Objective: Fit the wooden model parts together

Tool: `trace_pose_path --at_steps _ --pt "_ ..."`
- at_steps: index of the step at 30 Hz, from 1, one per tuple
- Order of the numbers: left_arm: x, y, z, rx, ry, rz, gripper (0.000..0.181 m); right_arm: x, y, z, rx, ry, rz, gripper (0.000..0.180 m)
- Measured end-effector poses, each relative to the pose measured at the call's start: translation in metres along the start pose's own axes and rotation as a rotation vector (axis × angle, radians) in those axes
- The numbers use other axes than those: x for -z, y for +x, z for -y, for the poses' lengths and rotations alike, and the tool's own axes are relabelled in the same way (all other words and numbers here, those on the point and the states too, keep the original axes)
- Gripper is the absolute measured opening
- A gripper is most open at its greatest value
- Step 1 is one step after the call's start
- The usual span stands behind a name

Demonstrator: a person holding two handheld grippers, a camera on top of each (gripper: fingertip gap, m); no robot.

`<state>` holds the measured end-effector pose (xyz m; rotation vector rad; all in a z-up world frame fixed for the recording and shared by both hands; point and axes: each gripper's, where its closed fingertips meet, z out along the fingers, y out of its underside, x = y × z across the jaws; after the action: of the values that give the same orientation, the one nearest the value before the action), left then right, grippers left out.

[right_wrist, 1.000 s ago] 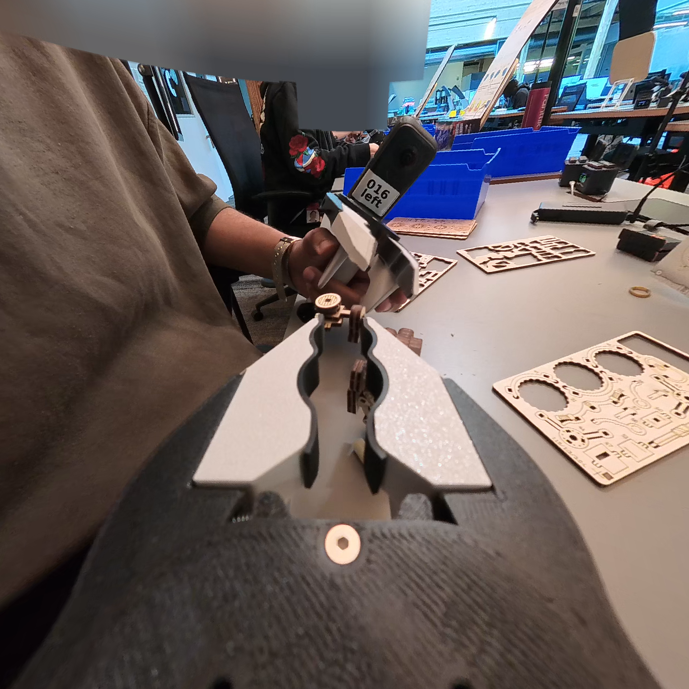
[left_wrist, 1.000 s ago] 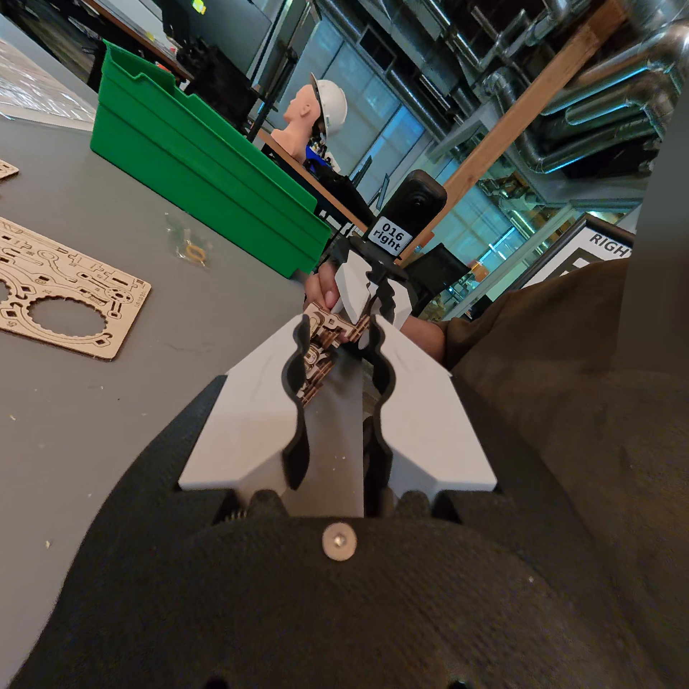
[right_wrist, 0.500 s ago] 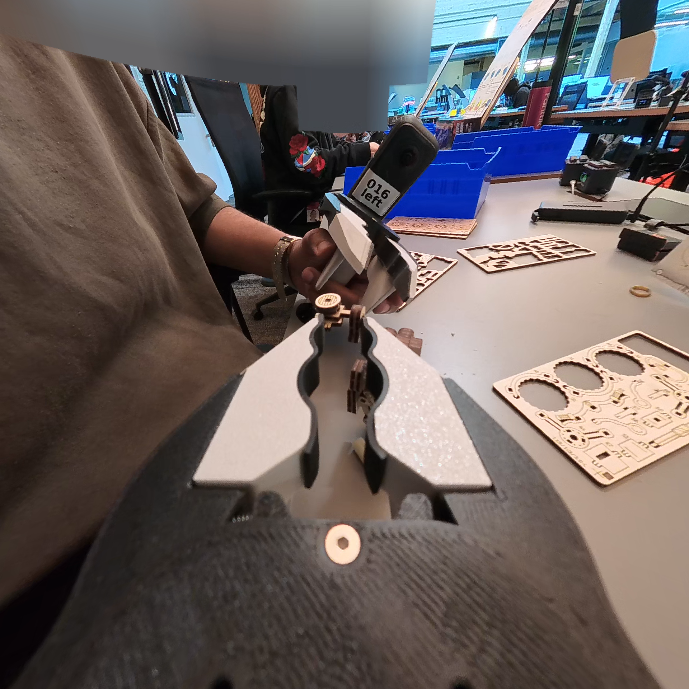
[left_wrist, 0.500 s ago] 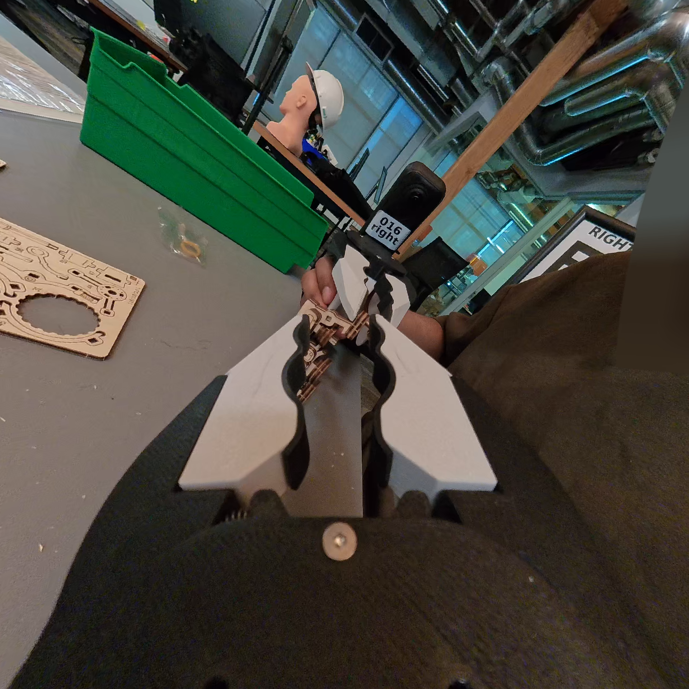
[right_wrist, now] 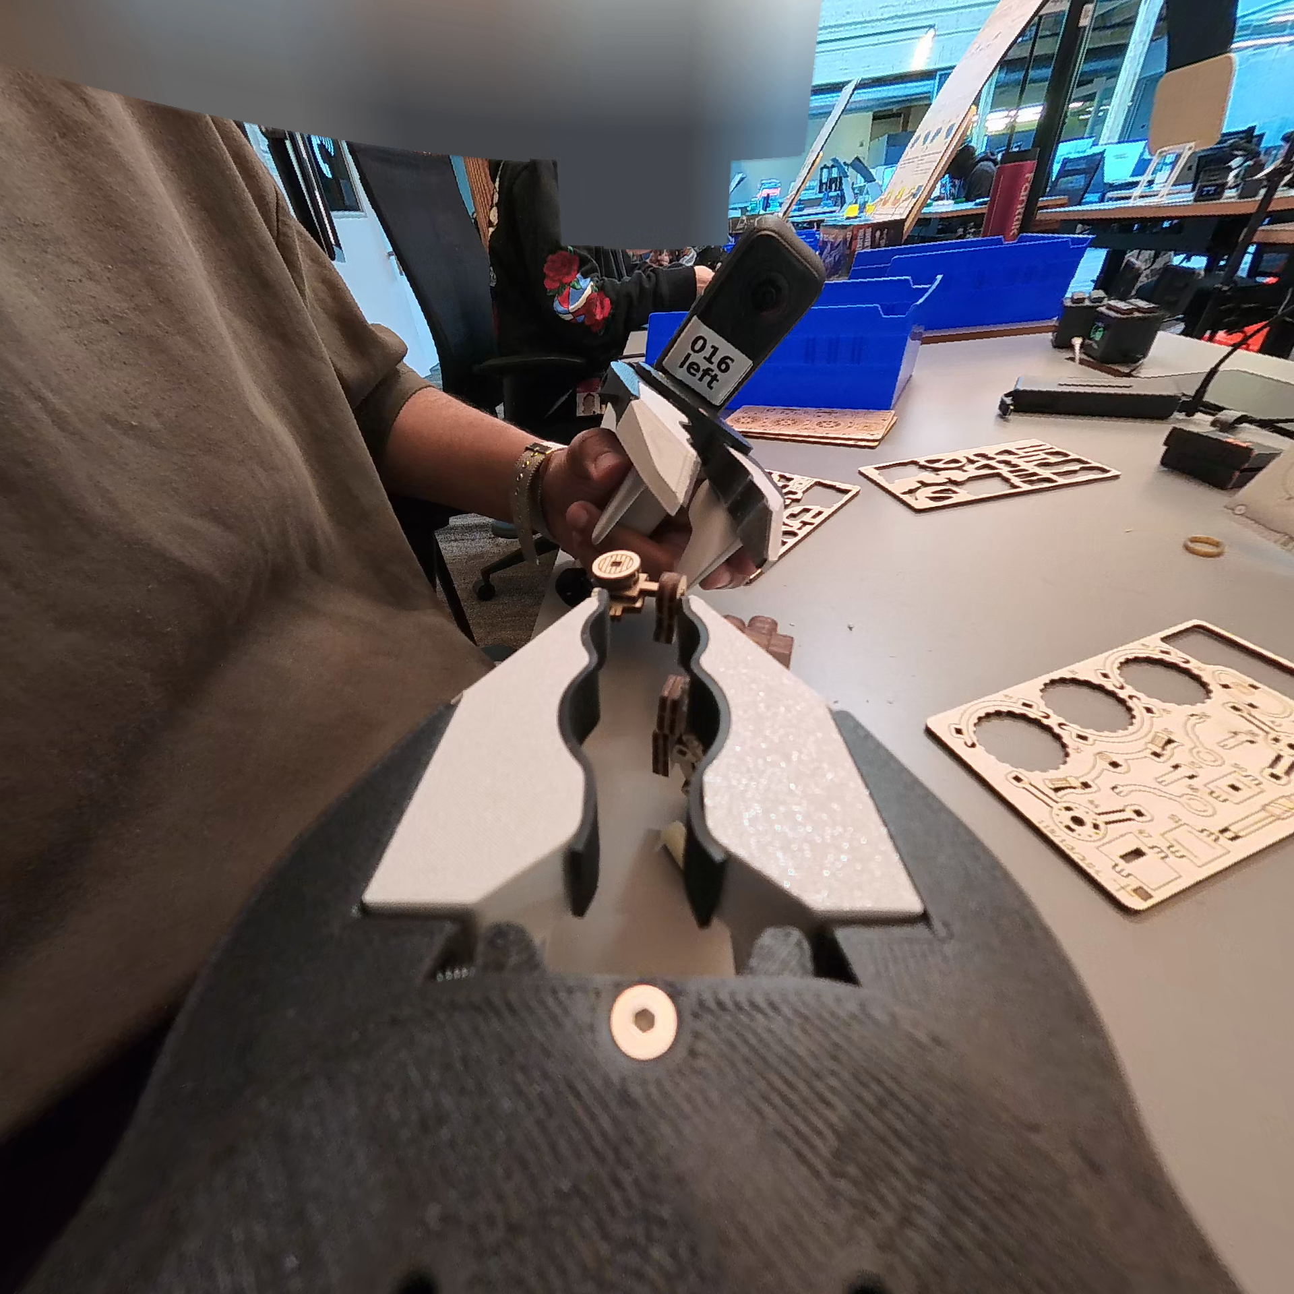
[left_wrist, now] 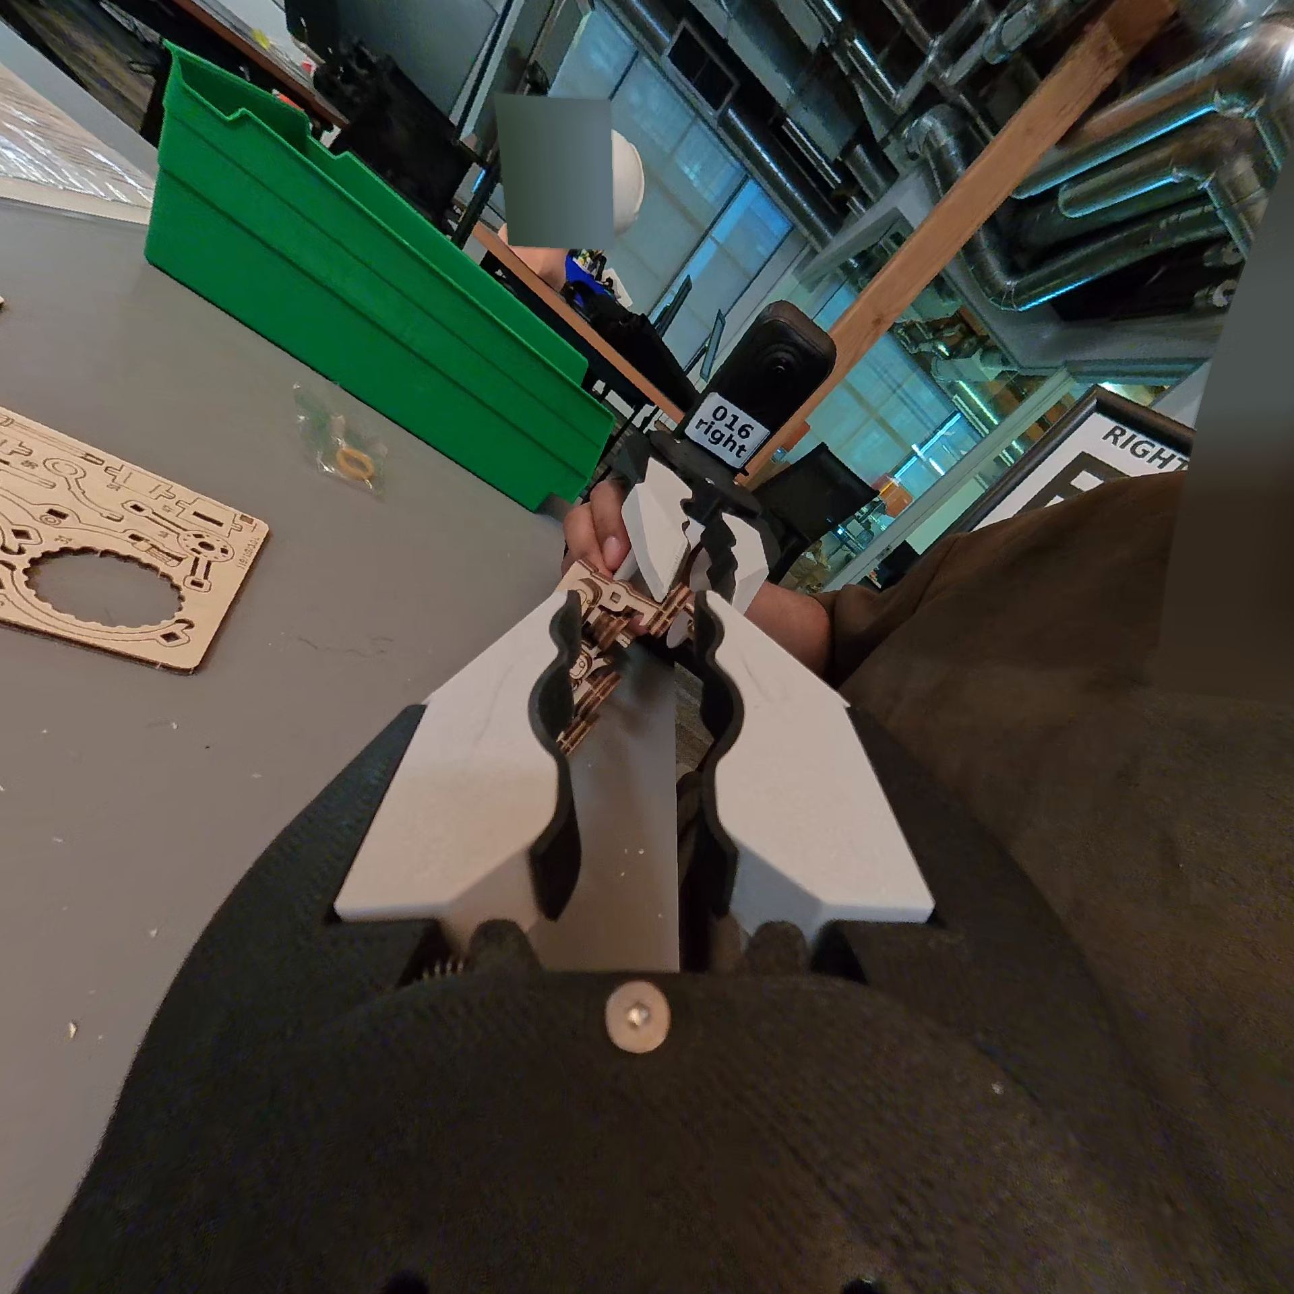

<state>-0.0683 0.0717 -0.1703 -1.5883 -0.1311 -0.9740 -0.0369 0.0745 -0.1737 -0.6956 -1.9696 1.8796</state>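
Observation:
My left gripper [left_wrist: 634, 609] is shut on a wooden model assembly [left_wrist: 595, 658] that runs from its tips back along the left finger. My right gripper [left_wrist: 690, 553] comes in from the far side, and its tips meet that assembly. In the right wrist view my right gripper [right_wrist: 643, 606] is shut on a wooden part [right_wrist: 634, 595], a short axle with a small round wheel on it. More wooden pieces [right_wrist: 672, 721] lie against its right finger. The left gripper [right_wrist: 690, 504] hangs just beyond, tips close to the wheel. Both are held above the grey table [left_wrist: 210, 735] edge.
A green bin [left_wrist: 364, 294], a cut-out wooden sheet [left_wrist: 119, 560] and a small bag with a ring [left_wrist: 343, 448] lie left. Blue bins [right_wrist: 826, 350], more wooden sheets [right_wrist: 1134, 756], a loose ring [right_wrist: 1204, 545] and small brown parts [right_wrist: 763, 634] lie right. The person's torso is close behind. Only a small space, under 4 cm, lies between the two pairs of fingers.
The left gripper has turned and shifted slightly against the right one. The parts stay together at the tips and both grips are unchanged.

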Motion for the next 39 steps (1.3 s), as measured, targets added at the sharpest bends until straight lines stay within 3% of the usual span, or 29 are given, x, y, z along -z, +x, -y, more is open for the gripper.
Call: trace_pose_path --at_steps 15,39 --pt "-0.017 0.021 -0.040 -0.369 -0.202 0.022 0.041 -0.005 -0.008 -0.006 -0.050 -0.029 0.061 0.017" --pt "-0.016 0.037 -0.045 -0.440 -0.208 -0.045 0.026 -0.007 -0.024 -0.005 -0.187 -0.022 0.213 0.017"
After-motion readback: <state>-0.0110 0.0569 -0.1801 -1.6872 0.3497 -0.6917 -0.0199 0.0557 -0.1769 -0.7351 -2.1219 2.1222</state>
